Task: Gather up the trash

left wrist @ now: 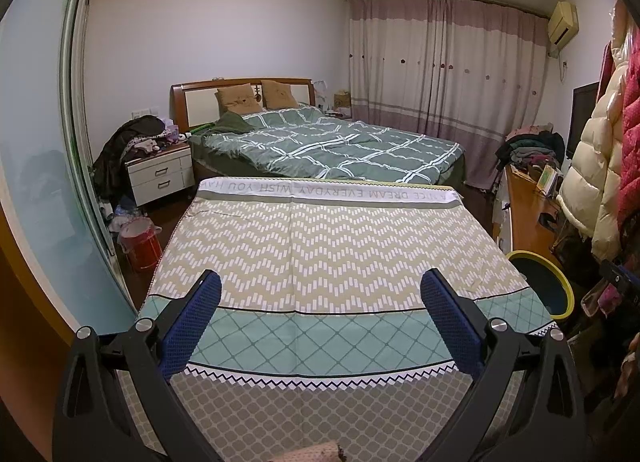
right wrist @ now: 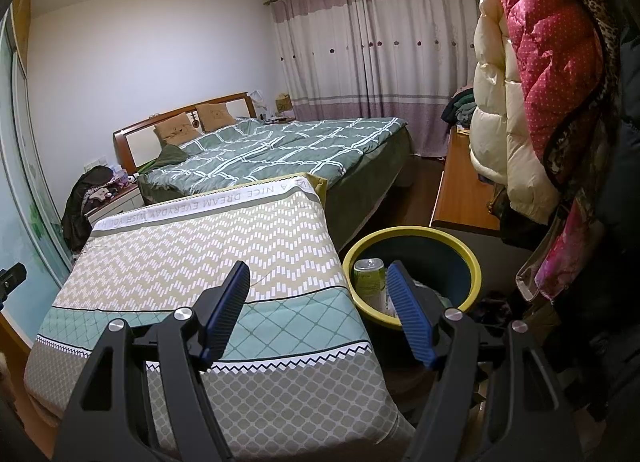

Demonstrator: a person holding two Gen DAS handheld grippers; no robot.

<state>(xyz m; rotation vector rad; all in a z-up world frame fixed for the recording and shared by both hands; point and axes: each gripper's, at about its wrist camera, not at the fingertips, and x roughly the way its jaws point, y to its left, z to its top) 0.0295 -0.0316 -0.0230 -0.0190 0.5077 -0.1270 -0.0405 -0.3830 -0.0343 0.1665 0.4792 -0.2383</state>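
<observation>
A patterned cloth [left wrist: 344, 262] covers the near surface, and a green-quilted bed [left wrist: 328, 142] lies beyond. The left gripper [left wrist: 320, 290] hangs over the cloth, jaws spread wide, holding nothing. The right gripper [right wrist: 318, 282] is equally spread and empty, with a green can [right wrist: 370, 278] standing inside the yellow-rimmed bin [right wrist: 472, 262] just right of the cloth.

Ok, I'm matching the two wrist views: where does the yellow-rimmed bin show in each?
Left wrist: yellow-rimmed bin at the right edge, partly hidden by the patterned cloth.
Right wrist: lower centre-right, a green can inside.
Shared landmark: the green plaid bed.
</observation>
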